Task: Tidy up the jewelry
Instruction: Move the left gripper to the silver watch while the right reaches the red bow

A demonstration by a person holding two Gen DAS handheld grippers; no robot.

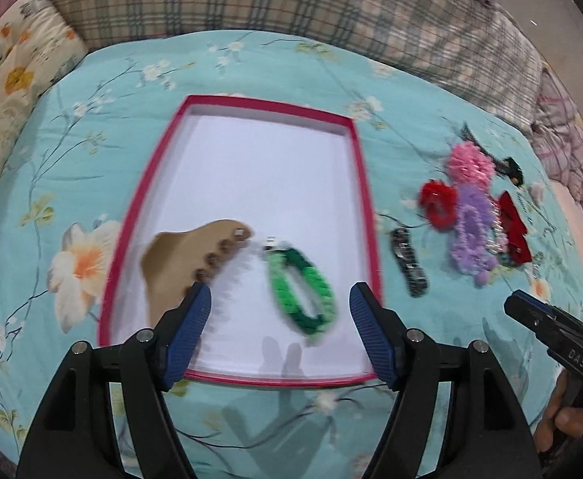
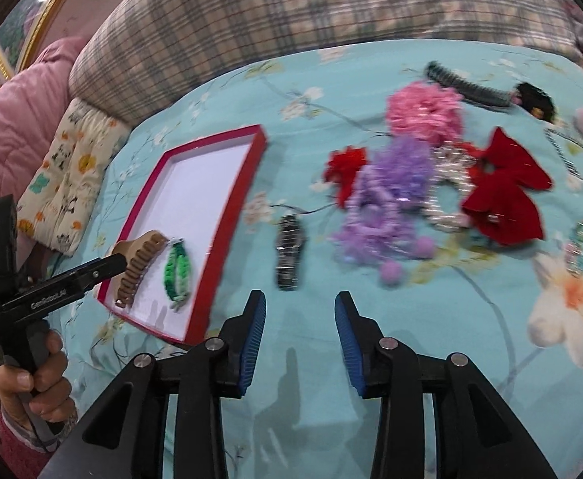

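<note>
Fingers (image 1: 195, 307) apart over tray (image 1: 365, 199) with clip (image 1: 183, 263), green bracelet (image 1: 303, 291).

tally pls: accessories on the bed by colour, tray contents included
Red: 2, the red scrunchie and red bow
Pink: 1, pink scrunchie
Purple: 1, purple scrunchie
Green: 1, green bracelet in the tray
Tan: 1, tan claw clip in the tray
Dark: 2, watch and black comb clip
Total: 8, blurred bits at far right uncounted.

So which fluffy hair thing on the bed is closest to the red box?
The small red scrunchie. It lies nearer the red box than the purple scrunchie and pink scrunchie beyond it.
</note>
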